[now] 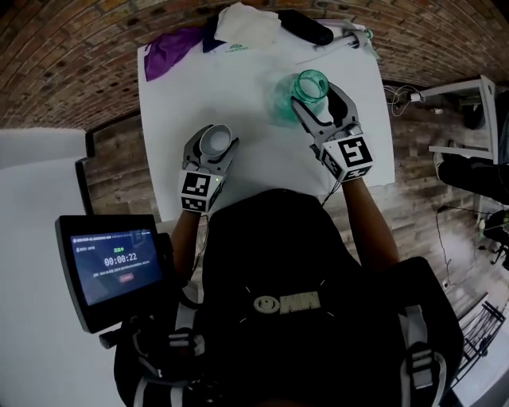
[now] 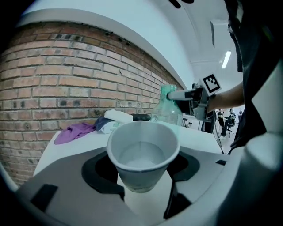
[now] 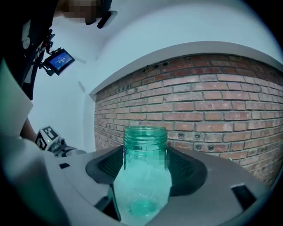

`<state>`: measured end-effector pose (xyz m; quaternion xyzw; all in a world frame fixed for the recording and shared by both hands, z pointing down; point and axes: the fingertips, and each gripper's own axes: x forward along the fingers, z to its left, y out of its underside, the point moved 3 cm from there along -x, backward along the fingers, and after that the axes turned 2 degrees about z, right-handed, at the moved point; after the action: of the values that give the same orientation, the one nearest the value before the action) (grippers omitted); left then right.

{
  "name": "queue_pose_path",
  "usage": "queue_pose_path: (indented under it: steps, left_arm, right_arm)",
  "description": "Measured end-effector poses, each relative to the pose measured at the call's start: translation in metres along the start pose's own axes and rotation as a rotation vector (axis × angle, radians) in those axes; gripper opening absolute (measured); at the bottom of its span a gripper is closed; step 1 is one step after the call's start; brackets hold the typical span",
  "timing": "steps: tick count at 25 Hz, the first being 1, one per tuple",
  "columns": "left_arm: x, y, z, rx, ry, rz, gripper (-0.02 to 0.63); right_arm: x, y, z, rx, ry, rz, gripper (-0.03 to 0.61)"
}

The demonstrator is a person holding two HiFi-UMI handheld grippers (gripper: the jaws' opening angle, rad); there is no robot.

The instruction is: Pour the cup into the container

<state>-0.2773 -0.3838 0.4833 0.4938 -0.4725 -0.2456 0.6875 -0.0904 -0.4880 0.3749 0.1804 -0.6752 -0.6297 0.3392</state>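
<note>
A white paper cup with a clear liquid in it stands upright between the pads of my left gripper, which is shut on it, at the near left of the white table. To its right stands a green see-through jar with an open mouth. My right gripper is open, its fingers on either side of the jar without pressing on it. The left gripper view shows the jar beyond the cup.
A purple cloth, a white cloth and a black object lie at the table's far end by the brick wall. A screen with a timer stands left of the person.
</note>
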Motion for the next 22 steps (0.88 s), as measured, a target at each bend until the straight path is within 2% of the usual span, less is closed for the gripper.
queue_pose_path:
  steps: [9, 16, 22]
  left_arm:
    - [-0.033, -0.08, 0.019, 0.038, -0.023, -0.108, 0.302]
    - [-0.045, -0.122, 0.012, 0.081, 0.01, -0.143, 0.302]
    - [-0.044, -0.136, 0.0, 0.091, 0.075, -0.126, 0.302]
  right_arm:
    - [0.014, 0.002, 0.003, -0.009, -0.039, -0.009, 0.293]
    - [0.003, 0.001, 0.057, -0.008, -0.211, 0.002, 0.293]
    - [-0.013, 0.006, 0.096, -0.033, -0.299, 0.0, 0.293]
